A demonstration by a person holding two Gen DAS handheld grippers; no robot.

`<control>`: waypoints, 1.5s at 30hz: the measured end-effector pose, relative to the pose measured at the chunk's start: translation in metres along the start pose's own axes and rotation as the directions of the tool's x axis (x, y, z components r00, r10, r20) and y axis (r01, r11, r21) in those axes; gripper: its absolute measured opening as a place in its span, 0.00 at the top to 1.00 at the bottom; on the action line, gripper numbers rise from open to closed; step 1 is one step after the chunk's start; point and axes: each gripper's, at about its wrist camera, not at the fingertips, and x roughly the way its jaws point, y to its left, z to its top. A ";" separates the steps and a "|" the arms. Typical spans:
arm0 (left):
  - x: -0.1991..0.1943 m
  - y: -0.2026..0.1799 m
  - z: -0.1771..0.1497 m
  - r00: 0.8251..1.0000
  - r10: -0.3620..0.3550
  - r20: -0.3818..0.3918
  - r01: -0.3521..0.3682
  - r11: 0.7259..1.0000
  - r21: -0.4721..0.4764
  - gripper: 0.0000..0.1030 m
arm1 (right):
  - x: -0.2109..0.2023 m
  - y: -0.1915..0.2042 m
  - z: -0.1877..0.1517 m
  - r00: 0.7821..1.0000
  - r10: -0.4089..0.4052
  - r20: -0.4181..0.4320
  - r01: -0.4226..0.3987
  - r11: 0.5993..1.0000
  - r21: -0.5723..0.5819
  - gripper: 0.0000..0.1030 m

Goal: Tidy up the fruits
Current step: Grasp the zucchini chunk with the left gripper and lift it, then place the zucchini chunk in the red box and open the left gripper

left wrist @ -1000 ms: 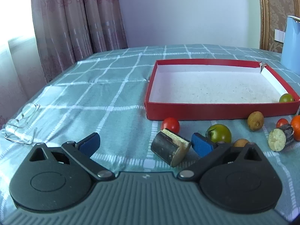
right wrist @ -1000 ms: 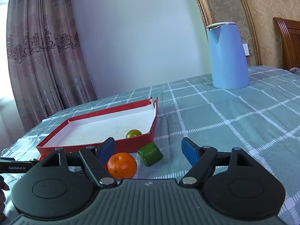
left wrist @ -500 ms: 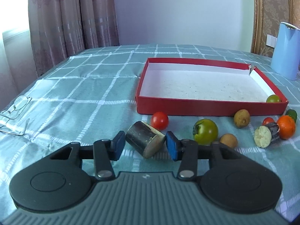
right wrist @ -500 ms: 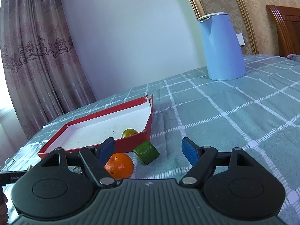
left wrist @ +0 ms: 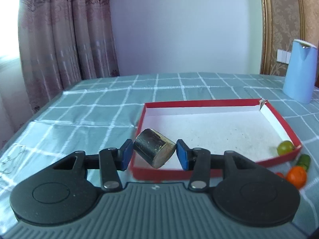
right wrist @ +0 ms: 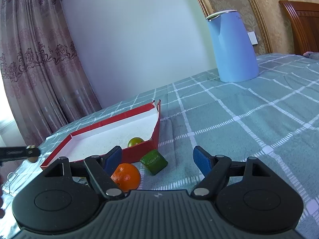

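Left gripper clamps one dark cylindrical sugarcane piece, axis tilted, cut end toward camera; right gripper apart; one orange tangerine.

tomato in tray | orange before tray | kettle behind

A home: patterned curtains, checked tablecloth and blue kettle (wooden headboard behind).

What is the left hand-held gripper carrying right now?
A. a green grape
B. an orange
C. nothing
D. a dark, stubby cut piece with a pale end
D: the left hand-held gripper has its blue pads pressed on the dark cut piece, held above the near edge of the red tray.
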 end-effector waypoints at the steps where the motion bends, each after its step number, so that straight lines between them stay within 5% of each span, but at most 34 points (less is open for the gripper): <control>1: 0.009 -0.002 0.002 1.000 0.001 -0.011 -0.001 1.000 -0.004 0.58 | 0.000 0.000 0.000 1.000 0.002 -0.001 -0.001 1.000 0.003 0.24; 6: 0.035 -0.006 -0.001 0.999 0.009 -0.046 -0.010 1.000 -0.013 0.51 | 0.002 -0.002 0.000 1.000 0.012 -0.011 -0.011 1.000 0.012 0.24; 8: 0.033 -0.005 -0.006 0.999 0.029 -0.031 -0.030 1.000 -0.011 0.21 | 0.003 -0.002 0.000 1.000 0.014 -0.016 -0.014 1.000 0.017 0.24; 14: -0.009 0.010 -0.018 0.997 0.062 0.055 -0.060 0.998 -0.036 0.01 | 0.003 -0.002 0.000 0.999 0.028 -0.019 -0.028 0.999 0.018 0.24; 21: -0.036 0.057 -0.058 0.988 0.147 0.035 -0.139 0.975 -0.171 0.00 | -0.013 0.022 -0.008 0.995 0.099 0.013 -0.098 0.993 -0.069 0.24; 26: -0.027 0.082 -0.072 0.990 0.141 -0.018 -0.141 0.956 -0.257 0.00 | -0.019 0.070 -0.031 0.985 0.172 -0.024 -0.173 0.956 -0.236 0.24; 37: -0.024 0.108 -0.083 0.999 0.043 -0.021 -0.048 0.906 -0.421 0.00 | 0.015 0.106 -0.035 0.982 0.081 -0.170 -0.134 0.935 -0.329 0.25; 40: -0.027 0.112 -0.086 0.999 0.032 -0.006 -0.032 0.896 -0.443 0.00 | 0.021 0.107 -0.036 0.976 0.078 -0.202 -0.142 0.935 -0.325 0.43; 45: -0.031 0.111 -0.086 1.000 0.024 0.019 -0.013 0.900 -0.436 0.00 | 0.023 0.108 -0.037 0.975 0.055 -0.215 -0.126 0.936 -0.330 0.46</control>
